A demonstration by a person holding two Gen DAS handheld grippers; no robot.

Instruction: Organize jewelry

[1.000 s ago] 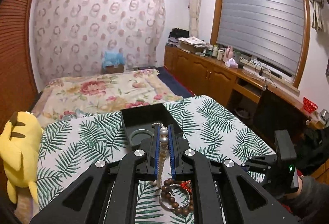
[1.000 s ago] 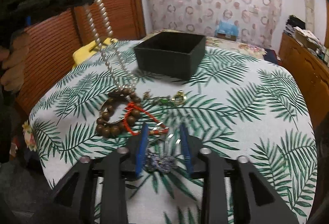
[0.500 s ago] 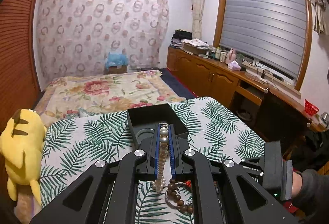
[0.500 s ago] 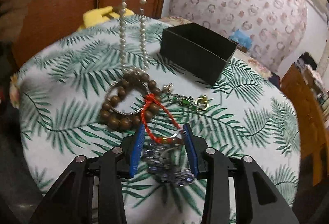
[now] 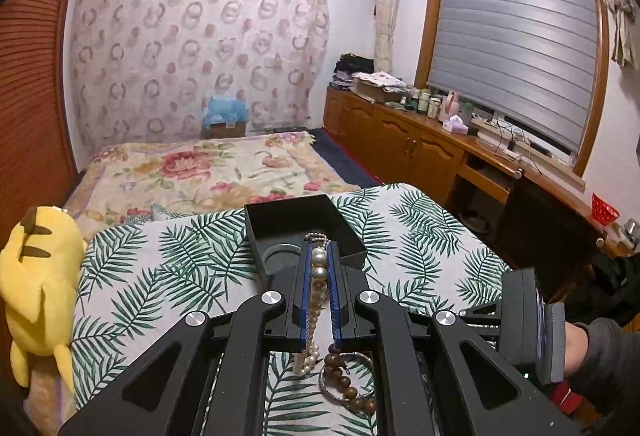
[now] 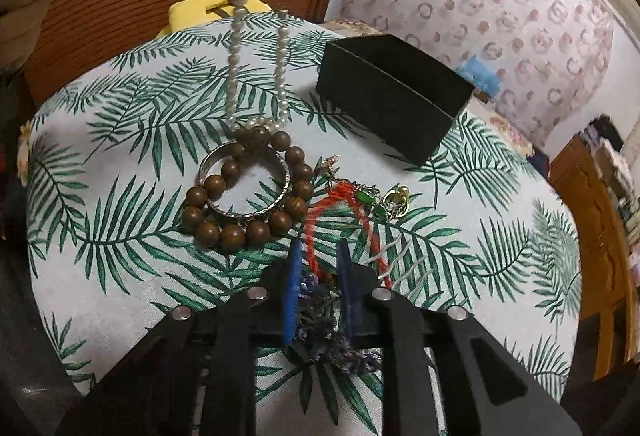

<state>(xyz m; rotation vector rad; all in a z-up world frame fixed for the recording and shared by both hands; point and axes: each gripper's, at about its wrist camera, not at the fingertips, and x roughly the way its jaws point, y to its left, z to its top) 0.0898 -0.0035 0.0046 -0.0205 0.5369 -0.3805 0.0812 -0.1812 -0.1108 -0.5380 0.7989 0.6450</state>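
We find the left claw (image 5: 319, 268) pinching the pearl necklace (image 6: 256, 35), which hangs with its lowest loop touching the wooden bead bracelet (image 6: 248, 191) on the bench (image 6: 460, 236). We judge snagging likely when carrying to the black box (image 6: 394, 91). The right claw (image 6: 318, 256) is spread.

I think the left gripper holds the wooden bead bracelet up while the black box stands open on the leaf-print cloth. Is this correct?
Not quite. The left gripper is shut on the pearl necklace, not the wooden bead bracelet, which lies on the leaf-print cloth. The left wrist view shows the pearls between its fingers. The black box does stand open on the cloth.
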